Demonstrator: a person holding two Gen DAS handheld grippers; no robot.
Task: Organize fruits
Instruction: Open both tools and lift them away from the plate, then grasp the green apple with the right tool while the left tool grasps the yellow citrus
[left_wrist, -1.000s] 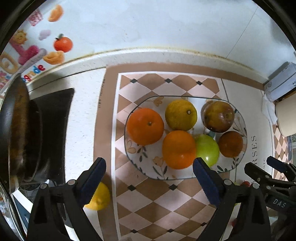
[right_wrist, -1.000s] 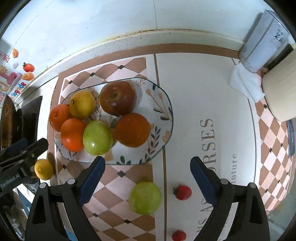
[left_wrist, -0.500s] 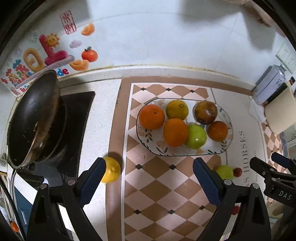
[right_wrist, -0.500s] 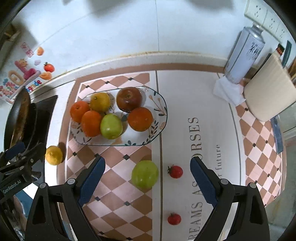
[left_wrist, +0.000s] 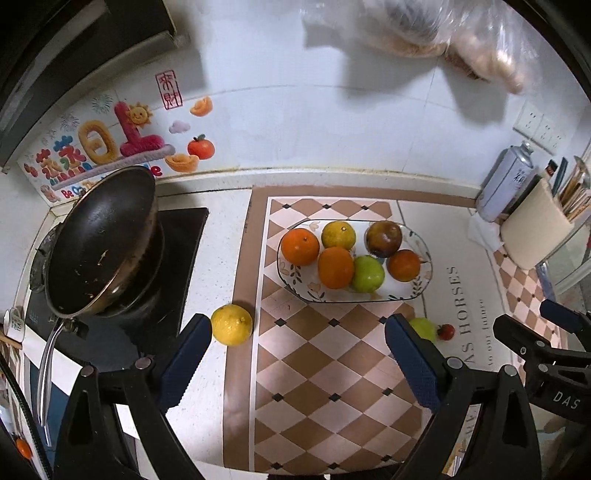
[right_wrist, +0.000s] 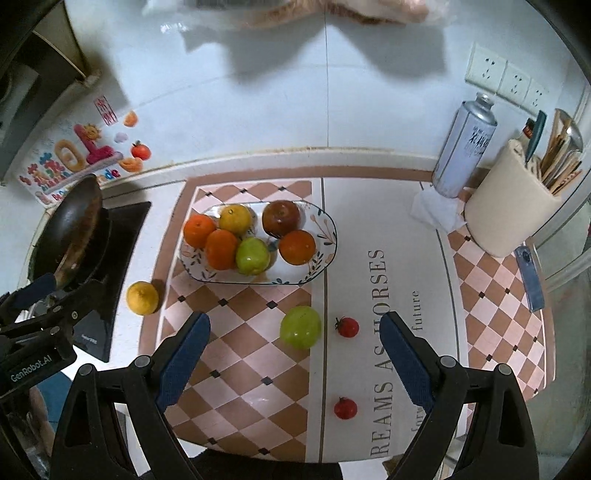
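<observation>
Kitchen counter under a checked mat (right_wrist: 236, 350), seen from higher than a second ago; both tools have lifted back and more of the counter shows. Left gripper (left_wrist: 295, 354) stands wide and empty; so does the right gripper (right_wrist: 295, 354). Just beyond its jaws lie a loose green apple (right_wrist: 300, 326) and two small tomatoes (right_wrist: 347, 327); a lemon (left_wrist: 232, 324) sits left by the stove; farther off the plate (right_wrist: 325, 258) holds six fruits. Sorting looks unfinished.
</observation>
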